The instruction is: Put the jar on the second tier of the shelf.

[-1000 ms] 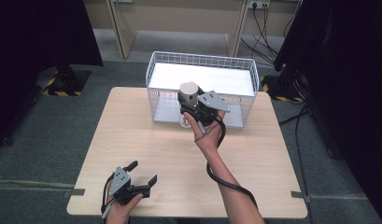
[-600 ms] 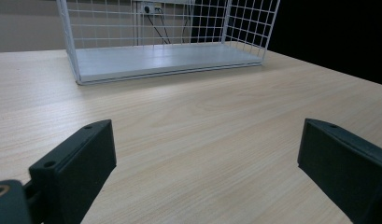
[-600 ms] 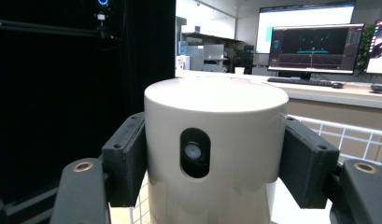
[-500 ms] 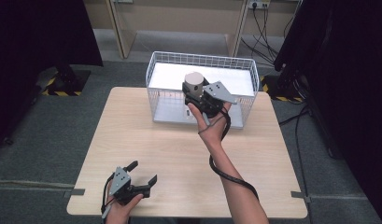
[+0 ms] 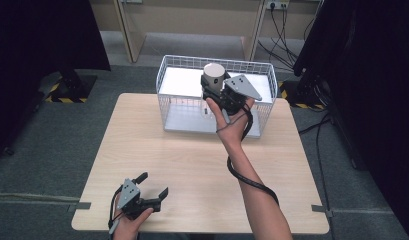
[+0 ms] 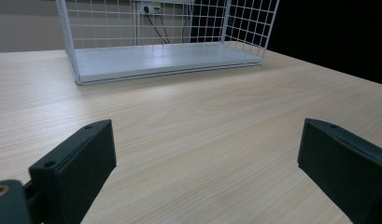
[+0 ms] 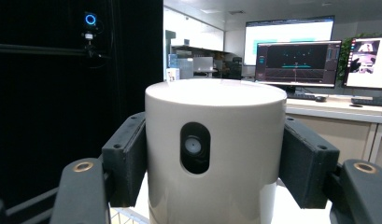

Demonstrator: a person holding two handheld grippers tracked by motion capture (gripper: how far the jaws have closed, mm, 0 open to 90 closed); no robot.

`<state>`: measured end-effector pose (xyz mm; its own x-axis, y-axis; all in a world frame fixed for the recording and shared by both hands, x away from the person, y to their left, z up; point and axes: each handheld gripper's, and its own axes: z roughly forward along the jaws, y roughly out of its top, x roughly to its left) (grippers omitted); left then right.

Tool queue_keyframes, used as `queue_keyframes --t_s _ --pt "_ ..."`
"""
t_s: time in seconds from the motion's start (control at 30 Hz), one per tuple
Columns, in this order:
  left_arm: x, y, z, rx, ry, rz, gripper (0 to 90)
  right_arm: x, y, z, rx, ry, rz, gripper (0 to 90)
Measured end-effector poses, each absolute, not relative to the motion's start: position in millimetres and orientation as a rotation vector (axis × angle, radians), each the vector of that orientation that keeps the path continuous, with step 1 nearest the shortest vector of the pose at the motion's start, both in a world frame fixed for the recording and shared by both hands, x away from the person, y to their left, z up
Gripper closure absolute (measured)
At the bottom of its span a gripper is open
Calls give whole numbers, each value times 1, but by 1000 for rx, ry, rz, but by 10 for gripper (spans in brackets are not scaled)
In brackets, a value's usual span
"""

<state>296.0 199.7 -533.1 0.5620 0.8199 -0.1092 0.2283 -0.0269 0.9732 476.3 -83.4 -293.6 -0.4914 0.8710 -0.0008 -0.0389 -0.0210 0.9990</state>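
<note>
Clearly the table serves as the work surface, with a white wire basket standing at its far edge, its open top ready to take something dropped in from above. Its white floor looks bare in the left gripper view, which suggests nothing has been placed there so far.

Above the basket, near the middle of its span, the right gripper holds a pale cylinder, a squat can-like thing with a flat top. Its jaws are clamped on the cylinder's two sides, seen plainly in the right gripper view, where black pads press the curved wall from either hand. A side grip like this leaves the bottom free, so the thing can be lowered straight down onto the basket floor.

As for bearing, the cylinder stands upright: its long axis runs vertically, flat top up. A small oval window in its side faces back toward the gripper's camera.

Down at the near edge, the left gripper rests low over the table with its jaws spread wide and nothing between them, pointing toward the basket, apparently idle for now.
</note>
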Motion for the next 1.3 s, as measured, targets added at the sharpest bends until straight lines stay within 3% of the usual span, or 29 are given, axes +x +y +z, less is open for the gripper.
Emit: queue_keyframes --t_s 0.77,1.3 --pt "296 200 -533 1569 912 601 39 503 -87 -261 928 1471 1585 329" --pt "296 201 -533 1563 917 592 39 544 -93 -249 1002 1440 1528 329"
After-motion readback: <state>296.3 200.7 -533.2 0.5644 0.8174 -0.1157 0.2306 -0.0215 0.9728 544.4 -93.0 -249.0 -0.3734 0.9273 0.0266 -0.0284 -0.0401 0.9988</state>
